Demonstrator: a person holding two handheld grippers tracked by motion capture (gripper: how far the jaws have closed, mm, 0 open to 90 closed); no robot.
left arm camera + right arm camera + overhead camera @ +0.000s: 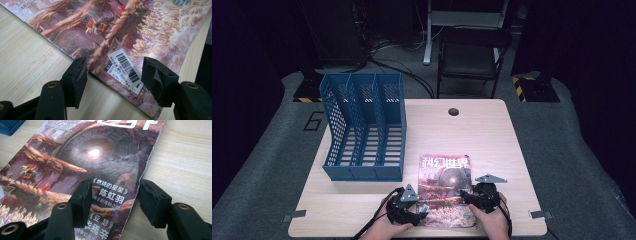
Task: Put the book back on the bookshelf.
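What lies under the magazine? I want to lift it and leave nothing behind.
The magazine lies flat on the wooden table; bare wood meets its edges in both gripper views. Nothing pokes out along them. Anything thin beneath its middle would be covered.

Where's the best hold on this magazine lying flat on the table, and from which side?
Grip the glossy purple-covered magazine by its two long side edges near the bottom corners, one gripper per side. It lies flat on the wooden table, so only the edges offer a pinch.

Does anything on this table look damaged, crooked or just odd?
Nothing much. The magazine lies flat and nearly square to the table; its right edge looks slightly wavy and worn. The blue file rack stands upright.
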